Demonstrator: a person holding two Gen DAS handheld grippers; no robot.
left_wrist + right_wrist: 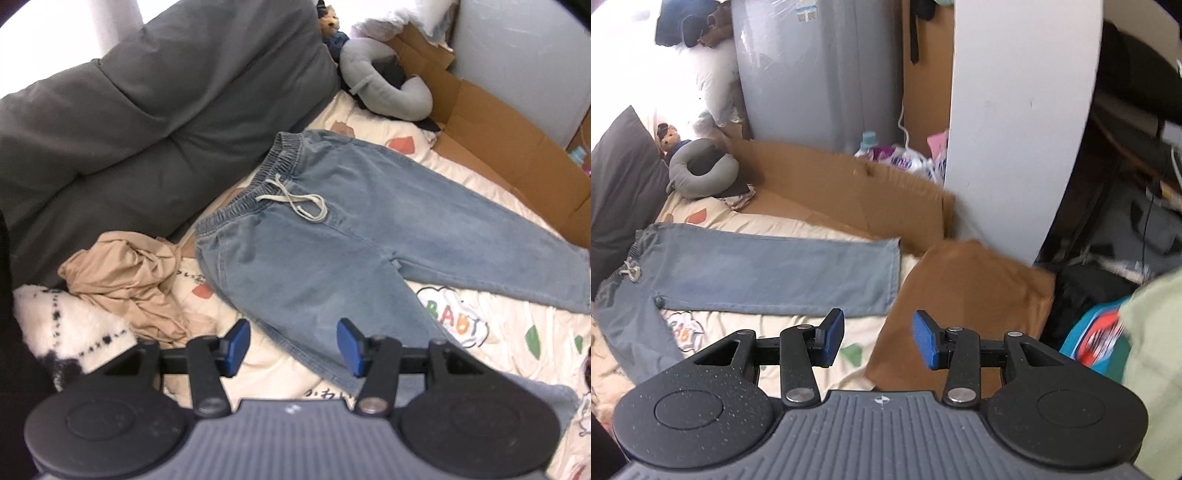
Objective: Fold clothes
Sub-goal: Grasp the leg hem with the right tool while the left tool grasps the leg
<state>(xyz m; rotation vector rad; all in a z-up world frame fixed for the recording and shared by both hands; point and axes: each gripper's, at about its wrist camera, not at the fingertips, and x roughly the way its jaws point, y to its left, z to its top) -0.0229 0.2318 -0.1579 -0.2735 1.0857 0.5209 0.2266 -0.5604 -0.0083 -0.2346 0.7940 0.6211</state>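
Light blue jeans (332,236) with an elastic waist and a pale drawstring (295,201) lie spread flat on a cream printed bedsheet (517,332). My left gripper (293,345) hovers open above the nearer leg, nothing between its blue pads. In the right wrist view the far leg of the jeans (775,273) stretches across to its hem (895,273). My right gripper (879,339) hangs open above the sheet just in front of that leg's hem end, holding nothing.
A crumpled beige garment (129,288) and a white fuzzy piece with black marks (62,325) lie left of the jeans. Dark grey cushions (147,110) back the bed. A grey neck pillow (376,85), cardboard sheets (857,192) and a white pillar (1023,122) border the far side.
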